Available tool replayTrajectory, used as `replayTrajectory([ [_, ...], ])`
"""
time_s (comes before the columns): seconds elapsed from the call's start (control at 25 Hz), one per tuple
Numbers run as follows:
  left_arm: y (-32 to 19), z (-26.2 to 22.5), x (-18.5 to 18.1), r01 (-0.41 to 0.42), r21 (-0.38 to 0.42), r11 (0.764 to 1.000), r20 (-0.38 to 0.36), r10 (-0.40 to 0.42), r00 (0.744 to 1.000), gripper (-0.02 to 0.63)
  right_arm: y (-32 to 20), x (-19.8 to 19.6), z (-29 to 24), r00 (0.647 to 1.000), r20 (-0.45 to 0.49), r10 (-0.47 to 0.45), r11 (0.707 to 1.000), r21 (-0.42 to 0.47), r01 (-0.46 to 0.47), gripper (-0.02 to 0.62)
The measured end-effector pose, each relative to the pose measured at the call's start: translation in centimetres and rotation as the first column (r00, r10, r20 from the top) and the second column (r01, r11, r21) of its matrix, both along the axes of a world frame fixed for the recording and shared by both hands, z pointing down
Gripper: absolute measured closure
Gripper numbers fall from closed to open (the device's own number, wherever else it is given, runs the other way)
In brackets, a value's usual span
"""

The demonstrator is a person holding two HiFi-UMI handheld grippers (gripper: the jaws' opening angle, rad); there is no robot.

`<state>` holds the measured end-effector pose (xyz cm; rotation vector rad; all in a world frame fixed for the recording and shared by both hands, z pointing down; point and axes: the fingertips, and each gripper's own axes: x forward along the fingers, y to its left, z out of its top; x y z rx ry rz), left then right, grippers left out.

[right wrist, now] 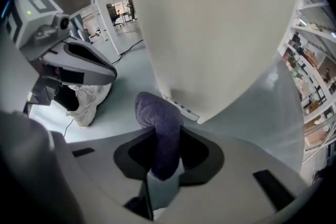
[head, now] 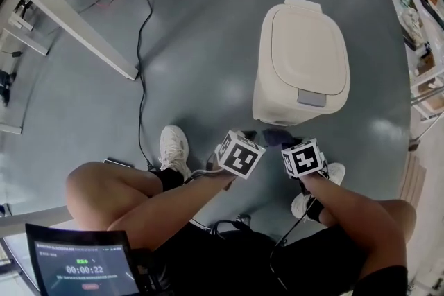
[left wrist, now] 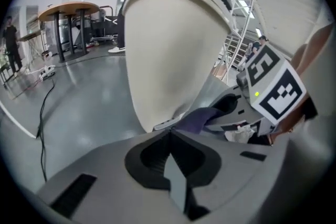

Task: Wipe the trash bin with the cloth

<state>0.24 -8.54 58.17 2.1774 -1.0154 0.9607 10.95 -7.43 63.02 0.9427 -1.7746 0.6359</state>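
Jaws of right gripper (right wrist: 167,136) tight on cloth (right wrist: 155,110) beside trash bin (right wrist: 210,34) lower edge

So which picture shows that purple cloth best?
The right gripper view: the cloth stands clamped between the fingers, its end curling toward the trash bin. The left gripper view catches only a purple strip off to one side. The head view shows just a dark scrap between the marker cubes.
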Motion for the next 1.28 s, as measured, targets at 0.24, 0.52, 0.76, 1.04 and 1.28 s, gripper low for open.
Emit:
replayTrajectory([
  [0.24,-0.8,0.5,-5.1,0.141,-0.031,0.990,-0.027,-0.142,0.990,0.609,-1.6,-4.9,1.3,0.998,0.007,-0.062,0.998,-0.004,0.062,0.504],
  [0.52,-2.2,0.5,-7.3,0.204,-0.002,0.979,-0.017,-0.204,0.979,0.609,-4.3,-6.1,1.8,0.998,0.010,-0.065,0.998,0.023,0.065,0.503],
  [0.76,-2.4,0.9,-7.9,0.208,-0.003,0.978,0.008,-0.208,0.978,0.609,-3.9,-6.5,2.0,0.996,0.001,-0.086,0.996,0.014,0.086,0.504],
  [1.04,-2.3,0.8,-5.7,0.126,-0.018,0.992,0.022,-0.126,0.992,0.609,-3.6,-4.8,1.3,0.997,-0.011,-0.083,0.997,-0.001,0.083,0.503],
  [1.28,-2.7,1.9,-3.7,0.077,-0.030,0.997,0.042,-0.076,0.996,0.609,-4.2,-0.3,2.0,1.000,-0.008,-0.008,1.000,-0.017,0.008,0.503],
])
